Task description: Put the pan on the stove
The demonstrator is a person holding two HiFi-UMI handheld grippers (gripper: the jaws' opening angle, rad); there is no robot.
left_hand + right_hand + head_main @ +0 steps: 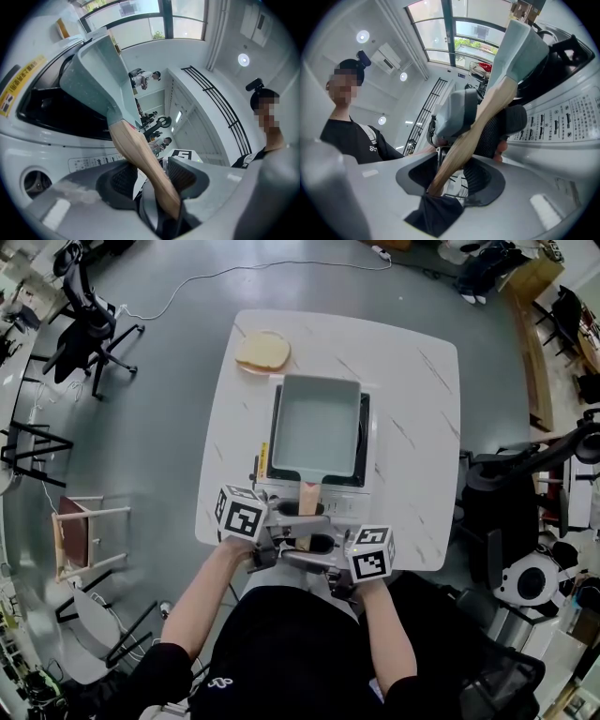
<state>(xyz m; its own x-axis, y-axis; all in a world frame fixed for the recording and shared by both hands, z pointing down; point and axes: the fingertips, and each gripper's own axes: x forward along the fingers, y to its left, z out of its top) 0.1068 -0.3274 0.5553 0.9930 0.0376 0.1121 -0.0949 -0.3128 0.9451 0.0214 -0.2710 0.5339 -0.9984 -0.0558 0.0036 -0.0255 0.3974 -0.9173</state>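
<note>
A pale green rectangular pan sits flat on the portable stove, its wooden handle pointing toward me. My left gripper comes in from the left and my right gripper from the right, meeting at the handle's end. In the left gripper view the handle runs up between the pads of the left gripper to the pan, with a gap beside it. In the right gripper view the handle ends between the spread jaws of the right gripper.
The stove stands on a white table near its front edge. A slice of bread lies at the table's far left corner. Around the table are an office chair, a wooden stool and a black chair.
</note>
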